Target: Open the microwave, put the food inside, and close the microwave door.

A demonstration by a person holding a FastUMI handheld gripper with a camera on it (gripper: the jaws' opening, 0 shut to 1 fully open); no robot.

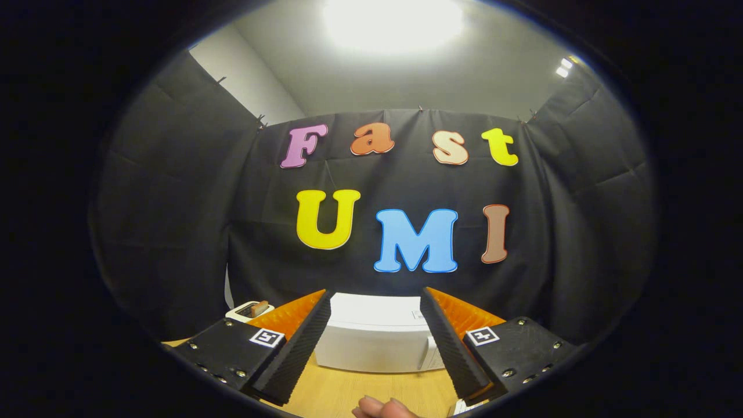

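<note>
Gripper view showed my claw (376, 310) spread wide, its two fingers well apart and pinching nothing. Between them, just ahead of the tips, stood the white box-shaped microwave (371, 339), resting on the light wooden desk (360, 392). I looked at it from slightly above, so its flat top and the upper part of its front both showed; the door looked closed, with no gap visible along the front. My fingers did not touch the microwave; they framed it on either side, held above the desk.

Beyond my left finger, beside the microwave and near the black cloth wall (174, 220), sat a small white toaster (249, 310) with a brownish slice (260, 307) poking from its slot. Whether that slice was real bread or a toy I could not tell.

Close under the claw, above the bare desk between the fingers, the tips of a person's hand (380, 408) showed. A bright ceiling lamp (392, 23) glared overhead, above the cloth wall.
</note>
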